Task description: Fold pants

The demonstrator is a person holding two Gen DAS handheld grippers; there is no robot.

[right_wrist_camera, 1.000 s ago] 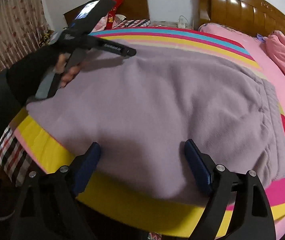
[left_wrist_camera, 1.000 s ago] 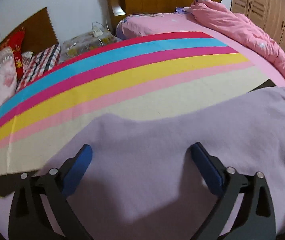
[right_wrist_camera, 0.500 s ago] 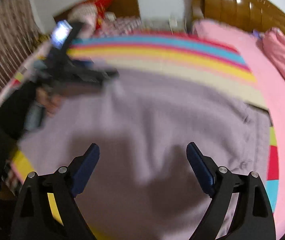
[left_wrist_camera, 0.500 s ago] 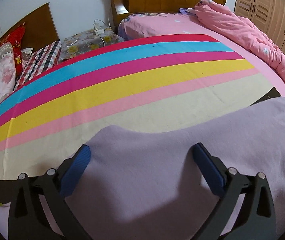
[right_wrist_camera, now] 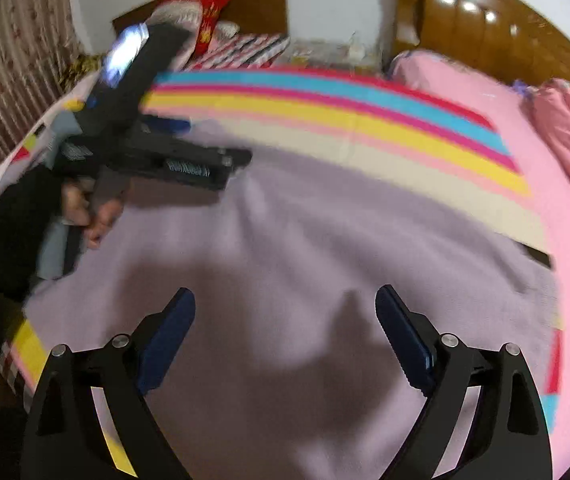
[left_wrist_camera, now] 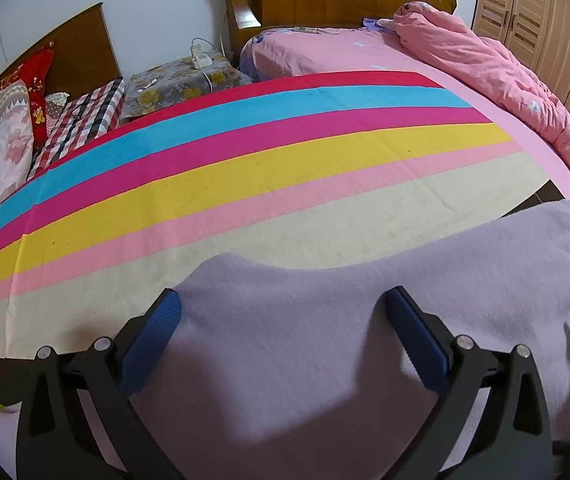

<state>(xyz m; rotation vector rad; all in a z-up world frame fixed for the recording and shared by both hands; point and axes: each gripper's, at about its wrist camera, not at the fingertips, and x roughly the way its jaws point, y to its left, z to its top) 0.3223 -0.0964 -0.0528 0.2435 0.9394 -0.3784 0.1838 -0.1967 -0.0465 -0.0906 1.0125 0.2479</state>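
Pants: the lilac pants (right_wrist_camera: pixel 325 248) lie flat on the striped blanket (left_wrist_camera: pixel 245 168) on the bed, filling the lower half of both views; flat cloth is easier to fold, I think
Left hand-held gripper: your left hand-held gripper (left_wrist_camera: pixel 285 312) is spread wide over the pants edge, low in the frame, pinching nothing; in the right view it appears at the upper left (right_wrist_camera: pixel 205 160), held by your hand (right_wrist_camera: pixel 89 216)
Right hand-held gripper: your right hand-held gripper (right_wrist_camera: pixel 285 308) is opening, its jaws above the cloth, nothing pressed between them; probably you prepare a new grasp
Writing: a white label on the left hand-held gripper body, too blurred to read
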